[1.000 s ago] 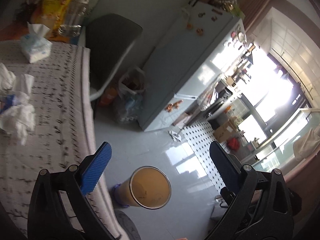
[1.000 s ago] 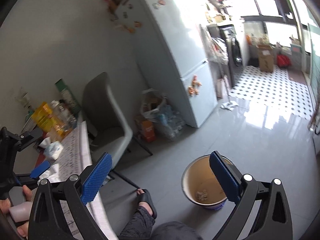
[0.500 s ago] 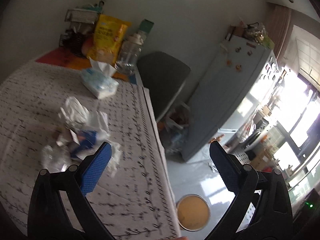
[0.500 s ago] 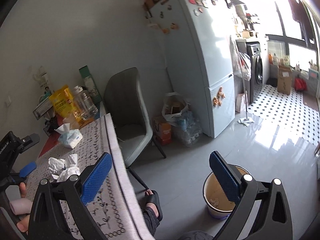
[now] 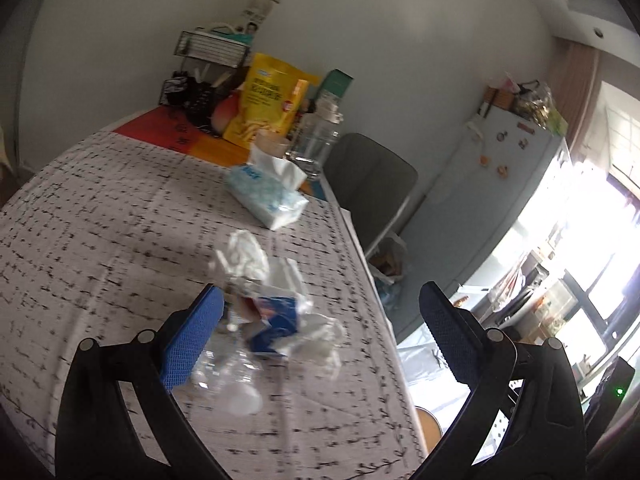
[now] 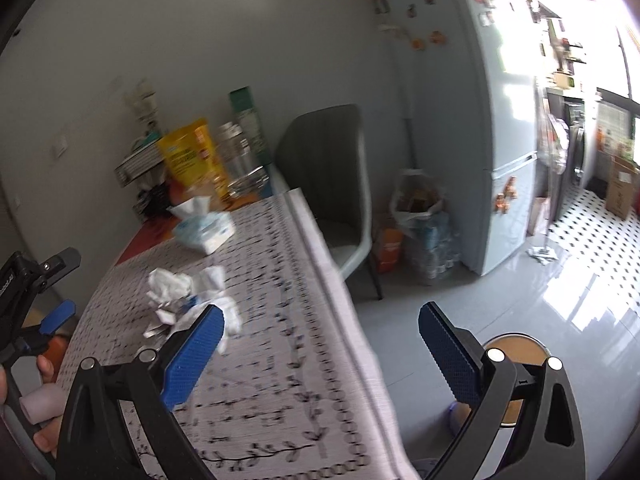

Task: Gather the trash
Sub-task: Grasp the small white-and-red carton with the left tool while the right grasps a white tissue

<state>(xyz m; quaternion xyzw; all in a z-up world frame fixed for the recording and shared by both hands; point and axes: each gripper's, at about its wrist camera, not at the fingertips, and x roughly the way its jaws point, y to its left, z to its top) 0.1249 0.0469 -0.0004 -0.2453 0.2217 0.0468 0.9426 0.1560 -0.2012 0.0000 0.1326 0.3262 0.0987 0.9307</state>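
Left claw (image 5: 320,336) spread over crumpled tissues (image 5: 244,260), right claw (image 6: 320,348) spread, patterned tablecloth (image 5: 100,216).

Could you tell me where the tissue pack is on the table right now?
In the left wrist view the tissue pack lies toward the table's far right edge, beyond the crumpled trash pile and just before the clear jar.

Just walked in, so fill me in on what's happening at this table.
A person holding a claw in each hand is clearing trash. The left claw is open and hovers over a pile of crumpled tissues, a blue wrapper and clear plastic on the table, gripping nothing. The right claw is open and empty too, off the table's edge, above the bin on the floor.
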